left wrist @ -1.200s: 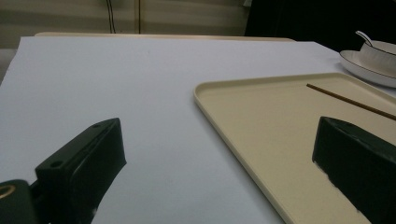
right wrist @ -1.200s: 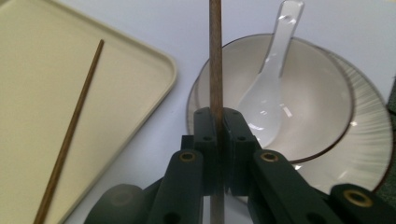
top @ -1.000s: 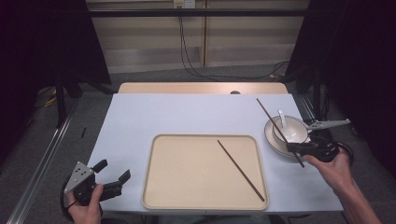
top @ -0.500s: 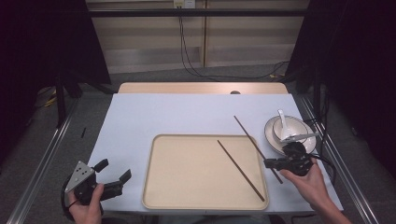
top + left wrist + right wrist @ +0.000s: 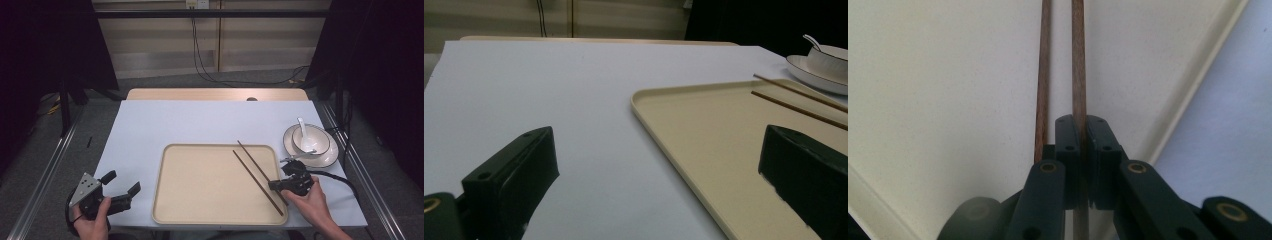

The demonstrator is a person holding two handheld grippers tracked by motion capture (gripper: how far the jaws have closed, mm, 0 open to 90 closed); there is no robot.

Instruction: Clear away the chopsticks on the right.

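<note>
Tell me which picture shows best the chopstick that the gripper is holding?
The right gripper view: the held chopstick runs up close from between the right gripper pads, beside the other chopstick. The high view shows its whole length, thin, over the tray. The left gripper view shows part of it, far off.

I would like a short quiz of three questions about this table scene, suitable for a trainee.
1. True or false: the right gripper is shut on a chopstick.
2. Where does the other chopstick lie? A) in the bowl B) on the tray C) on the floor
3. What rests inside the bowl?

Key
1. True; its jaws clamp one stick, seen in the right gripper view.
2. B, on the beige tray.
3. A white spoon; the bowl stands on a plate.
</note>
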